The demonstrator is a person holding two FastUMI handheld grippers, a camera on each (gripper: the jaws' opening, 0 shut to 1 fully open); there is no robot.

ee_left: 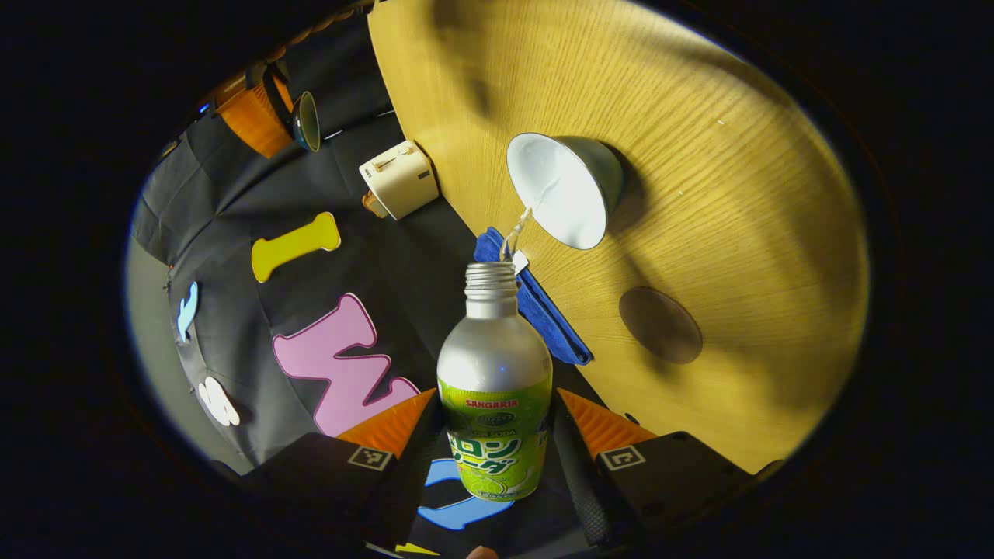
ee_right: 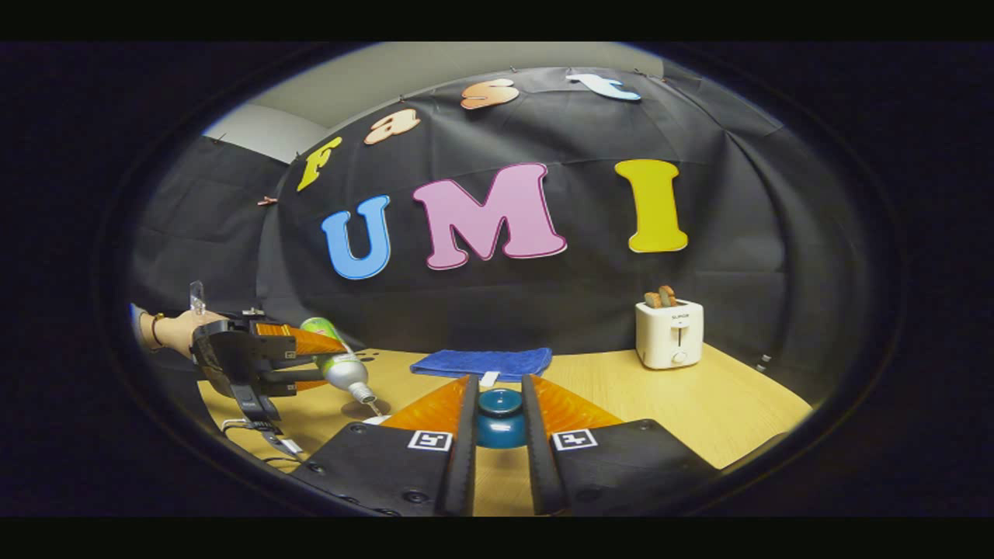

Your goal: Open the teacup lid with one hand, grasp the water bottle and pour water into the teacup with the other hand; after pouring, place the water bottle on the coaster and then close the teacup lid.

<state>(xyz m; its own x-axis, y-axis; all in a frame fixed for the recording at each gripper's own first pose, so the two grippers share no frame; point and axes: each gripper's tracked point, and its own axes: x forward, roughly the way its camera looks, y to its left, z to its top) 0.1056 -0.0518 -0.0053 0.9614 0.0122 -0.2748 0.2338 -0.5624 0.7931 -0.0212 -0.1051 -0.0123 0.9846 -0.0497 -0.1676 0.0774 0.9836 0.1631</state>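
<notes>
Left gripper view has the left gripper [ee_left: 497, 446] pinching the tilted water bottle [ee_left: 495, 388], its stream entering the teacup [ee_left: 561, 189] near the table's [ee_left: 738, 233] back edge, so hold the mouth over the cup while the right gripper [ee_right: 499, 423] clamps the lid [ee_right: 499, 415] clear.

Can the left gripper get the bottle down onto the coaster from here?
Probably yes. The left gripper holds the bottle, tipped toward the teacup, and the coaster lies bare on the table just beside it, nothing between.
</notes>
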